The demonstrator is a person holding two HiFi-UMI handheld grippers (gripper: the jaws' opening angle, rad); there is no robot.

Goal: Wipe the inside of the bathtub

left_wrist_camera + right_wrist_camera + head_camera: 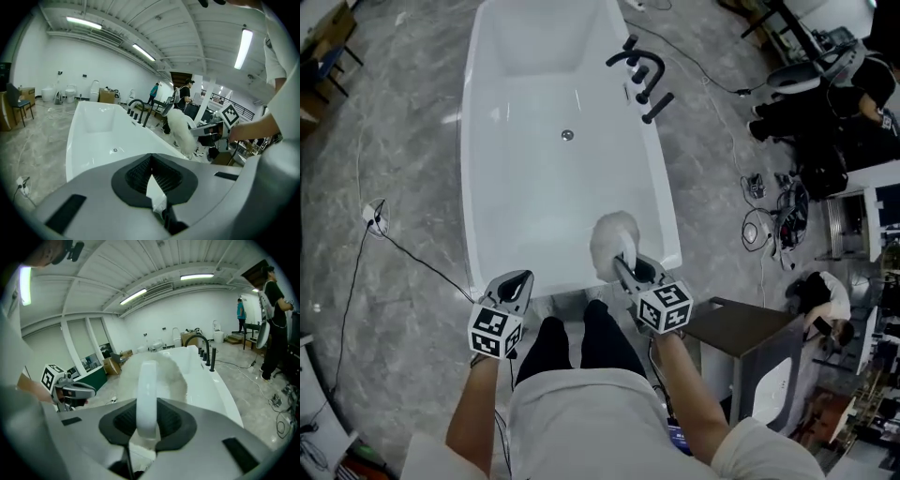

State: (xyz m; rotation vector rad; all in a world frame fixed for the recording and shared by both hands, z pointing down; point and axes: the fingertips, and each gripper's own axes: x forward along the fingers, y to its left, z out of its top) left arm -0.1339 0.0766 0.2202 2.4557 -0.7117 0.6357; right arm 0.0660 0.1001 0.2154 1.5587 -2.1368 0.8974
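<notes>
Head view, bathtub: We stand at the near end of the white bathtub (471, 141). Its drain (567, 135) sits mid-floor and the black tap set (639, 77) is on the right rim, well away from us.
Head view, wiper: The fluffy white wiper (612, 239) hangs just inside the basin's near right corner, seemingly against the wall. We judge this an early pass, with most of the inside yet to be wiped.
Head view, grippers: The right gripper (630, 270) reaches over the rim. The left gripper (514, 287) waits outside the tub, likely kept clear so it does not foul the stroke.
Left gripper view, claw: Its tips meet, and we see nothing gripped between them. Only this view shows the wiper side-on, drooping from the other gripper beside the tub's edge.
Right gripper view, claw: The jaws are clamped squarely on the wiper's white handle (147, 390), which runs straight out along them so that the fluffy head leads into the tub. The head view cannot show this grip.
Right gripper view, beyond: The fluffy head hides the basin floor here, so we cannot tell contact. Bystanders (274, 301) stand at far right.
</notes>
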